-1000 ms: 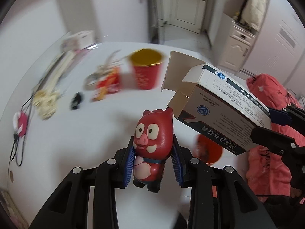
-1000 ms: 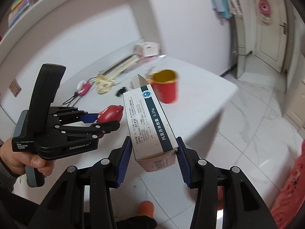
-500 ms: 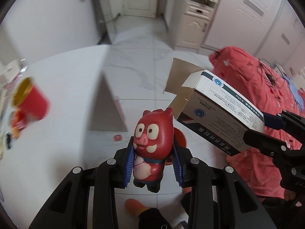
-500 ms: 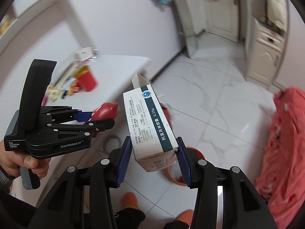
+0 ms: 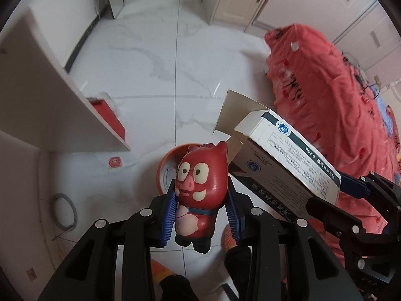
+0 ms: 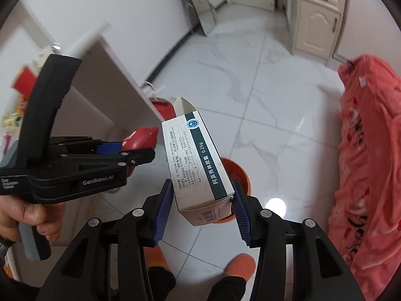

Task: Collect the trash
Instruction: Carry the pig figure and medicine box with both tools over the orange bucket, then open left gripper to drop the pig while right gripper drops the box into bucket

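Note:
My left gripper (image 5: 201, 214) is shut on a red pig figurine (image 5: 200, 190), held upright between its blue pads. My right gripper (image 6: 203, 208) is shut on a white and dark-green medicine box (image 6: 198, 165) with its top flap open. Both point steeply down at the floor. An orange bin (image 5: 168, 161) stands on the tiles right below the figurine; in the right wrist view the orange bin (image 6: 239, 173) shows behind the box. The box (image 5: 283, 165) sits just right of the figurine in the left wrist view. The left gripper (image 6: 144, 155) and its hand appear left of the box.
The white table's edge and side panel (image 5: 50, 95) lie to the left, with a red bag (image 5: 107, 115) beneath. A red blanket (image 5: 338, 95) covers the right side. A small sticker (image 5: 115, 162) lies on the white marble floor. The person's orange slippers (image 6: 240, 263) show below.
Both grippers swung away from the tabletop and dropped toward the floor. The orange bin now sits directly under them. Figurine and box stay gripped as before.

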`<state>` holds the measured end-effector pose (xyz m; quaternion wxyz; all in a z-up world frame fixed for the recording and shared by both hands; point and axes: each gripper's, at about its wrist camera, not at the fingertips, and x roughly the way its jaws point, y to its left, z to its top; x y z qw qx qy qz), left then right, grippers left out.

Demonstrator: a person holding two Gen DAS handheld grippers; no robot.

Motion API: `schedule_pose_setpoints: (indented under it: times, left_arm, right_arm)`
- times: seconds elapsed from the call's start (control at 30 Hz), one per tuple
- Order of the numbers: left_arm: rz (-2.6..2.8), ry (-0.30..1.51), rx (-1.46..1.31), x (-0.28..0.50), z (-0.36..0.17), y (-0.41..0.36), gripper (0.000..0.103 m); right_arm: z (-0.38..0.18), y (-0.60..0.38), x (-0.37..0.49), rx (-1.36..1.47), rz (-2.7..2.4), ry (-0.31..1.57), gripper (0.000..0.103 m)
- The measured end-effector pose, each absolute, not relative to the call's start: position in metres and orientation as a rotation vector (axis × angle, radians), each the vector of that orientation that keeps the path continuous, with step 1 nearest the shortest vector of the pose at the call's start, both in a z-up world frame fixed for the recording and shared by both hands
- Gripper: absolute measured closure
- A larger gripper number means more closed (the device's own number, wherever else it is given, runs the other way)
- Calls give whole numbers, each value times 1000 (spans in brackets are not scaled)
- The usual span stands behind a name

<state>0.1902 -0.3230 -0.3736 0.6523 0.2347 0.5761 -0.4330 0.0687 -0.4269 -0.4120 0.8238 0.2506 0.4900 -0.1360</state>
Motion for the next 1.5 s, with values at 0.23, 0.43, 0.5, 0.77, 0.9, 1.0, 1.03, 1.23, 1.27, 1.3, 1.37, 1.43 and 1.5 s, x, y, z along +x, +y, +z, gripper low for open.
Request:
schedule_pose_setpoints:
  times: [0.23,0.43,0.5,0.77,0.9,1.0,1.03,1.23,1.27,1.3,1.37,1.43,1.5]
  left_arm:
    - [-990,1380,560,188,-435,-333,65]
    - [-1005,1405,580,188,-469,-344,61]
    - [-997,1408,600,187,-474,-347,59]
    - [-990,1390,602,193,-474,-343,44]
    - [-974,1386,605,195,-475,-343,44]
    - [-957,1395,607,197,-477,-338,44]
    - [-952,1404,606,198,-479,-336,44]
    - [-924,1423,617,199,-481,-325,44]
    - [-919,1428,613,199,-480,-322,44]
    - [-915,1430,611,199,-478,-320,44]
    - [-903,1429,612,198,-472,-316,44]
    - [-902,1415,604,197,-460,-312,44]
    - [-902,1398,589,195,-444,-306,44]
  right_arm:
    - [-494,-441,84,567,-334,1102,56]
    - [-527,-448,84,572,-358,1122,56]
    - [-534,-450,84,568,-358,1132,56]
    - [-546,-449,90,551,-348,1151,56]
    - [-547,-444,98,545,-332,1159,55]
    - [-550,-442,104,536,-324,1160,52]
    - [-551,-440,106,527,-323,1163,51]
    - [-548,-434,114,511,-314,1166,51]
    - [-547,-433,113,511,-313,1168,51]
    - [-546,-433,113,516,-309,1169,51]
    - [-538,-431,110,527,-303,1165,51]
    - [-528,-429,107,531,-293,1157,51]
    - [-512,-424,101,532,-288,1143,51]
